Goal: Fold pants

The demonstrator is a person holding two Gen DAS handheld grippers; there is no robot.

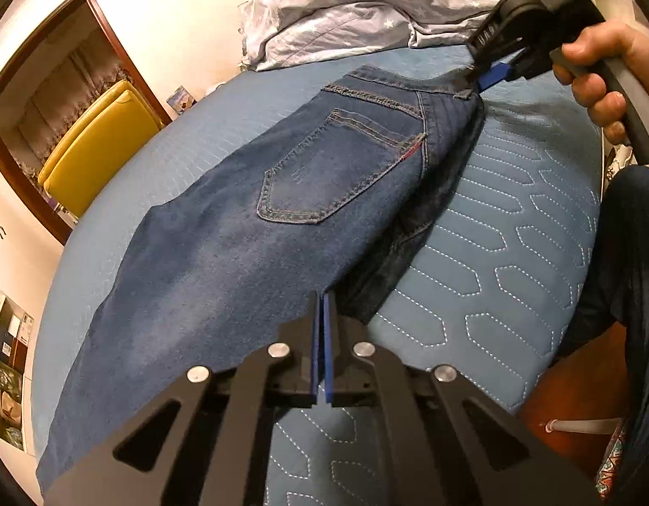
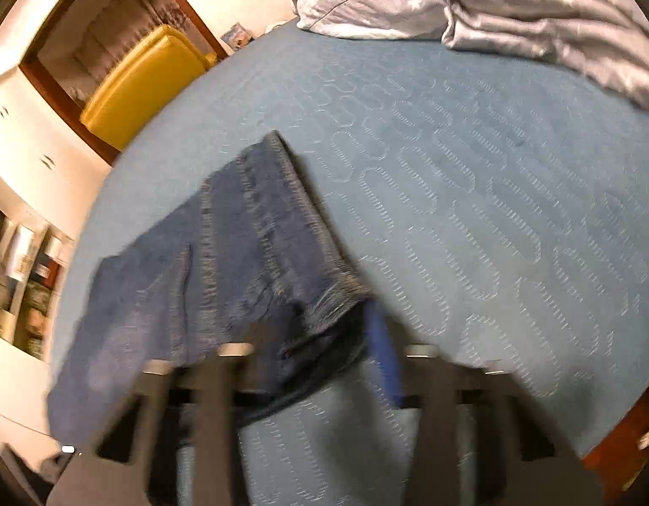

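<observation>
Dark blue jeans [image 1: 240, 244] lie on a blue quilted bed [image 1: 514, 219], back pocket up, folded lengthwise, with the waistband at the far end. My left gripper [image 1: 323, 308] is shut with its blue pads together, at the near crotch edge of the jeans; whether cloth is pinched I cannot tell. My right gripper [image 1: 484, 74] shows in the left wrist view, held by a hand, at the waistband corner. In the blurred right wrist view the right gripper [image 2: 354, 329] has the jeans' waistband [image 2: 278, 227] between its fingers.
A crumpled grey star-print duvet [image 1: 345, 8] lies at the far end of the bed. A yellow chair [image 1: 96, 147] stands by a wood-framed doorway on the left. Shelves [image 1: 8, 358] stand at the lower left. The person's leg [image 1: 636, 253] is at the right edge.
</observation>
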